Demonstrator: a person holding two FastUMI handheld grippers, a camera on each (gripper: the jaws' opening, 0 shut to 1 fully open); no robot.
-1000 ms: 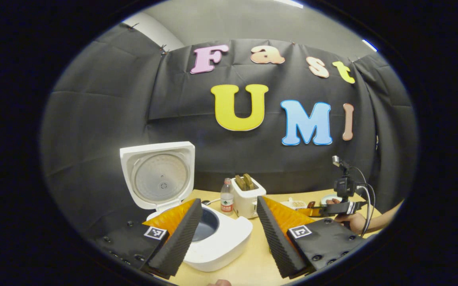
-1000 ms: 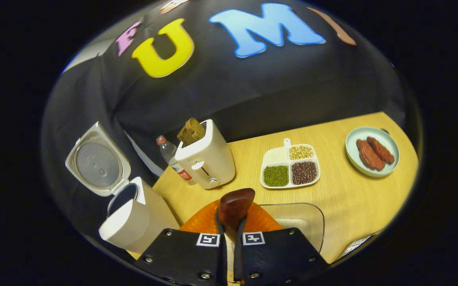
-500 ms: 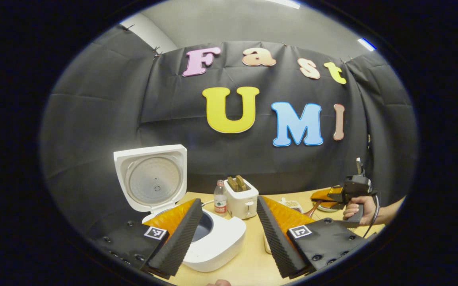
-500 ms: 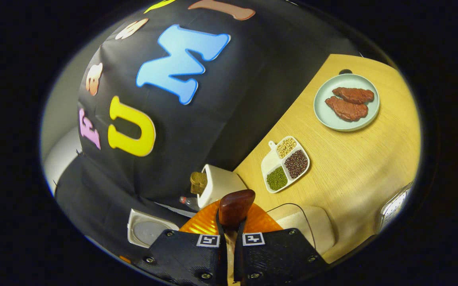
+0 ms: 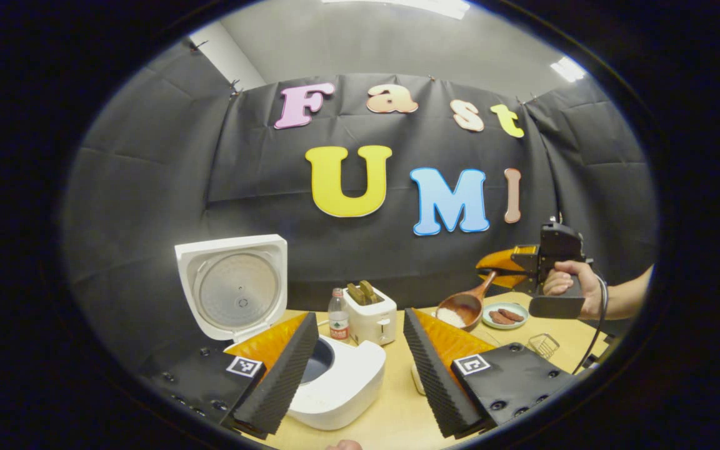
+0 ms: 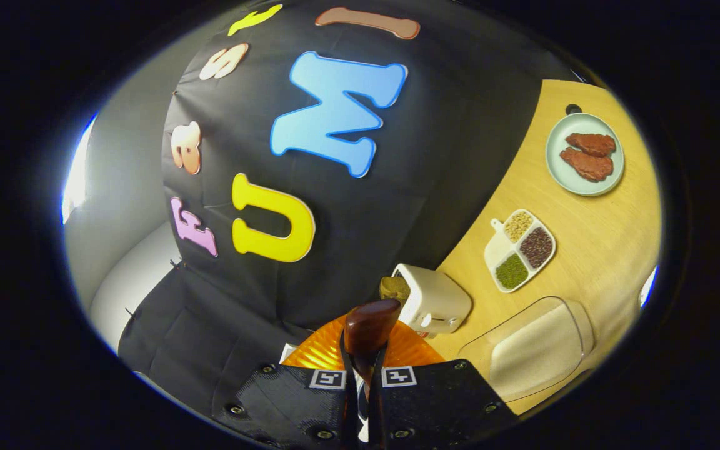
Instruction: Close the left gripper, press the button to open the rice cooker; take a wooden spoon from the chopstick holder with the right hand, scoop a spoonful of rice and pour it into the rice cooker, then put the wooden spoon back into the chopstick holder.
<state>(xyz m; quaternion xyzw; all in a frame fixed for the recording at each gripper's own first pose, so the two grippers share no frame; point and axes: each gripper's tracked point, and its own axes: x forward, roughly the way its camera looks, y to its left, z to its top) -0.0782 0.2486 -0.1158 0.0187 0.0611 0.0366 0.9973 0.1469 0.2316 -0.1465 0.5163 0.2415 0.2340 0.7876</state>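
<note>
1. Wooden spoon (image 5: 463, 305) has come up off the table since a moment ago; it now hangs in the air with white rice in its bowl, above the plate of meat (image 5: 505, 315), so the scoop looks done and the carry to the cooker comes next.
2. Right gripper (image 5: 502, 270) is clamped on the spoon's handle, fingers nearly together with the handle end (image 6: 369, 325) poking out between them.
3. A hand (image 5: 569, 287) grips it from the right, forearm roughly level, and the spoon slopes down and left towards the cooker.
4. Rice cooker (image 5: 335, 381) sits well apart to the left, lid (image 5: 233, 284) standing upright and the pot open, so the button step is finished.
5. Left gripper (image 5: 360, 362) idles low over the table (image 5: 397, 412), jaws wide apart, holding nothing, with the cooker behind its left finger.
6. Clear rice tub (image 6: 538, 347) is below the right gripper; the toaster (image 5: 369, 309) stands between spoon and cooker.
</note>
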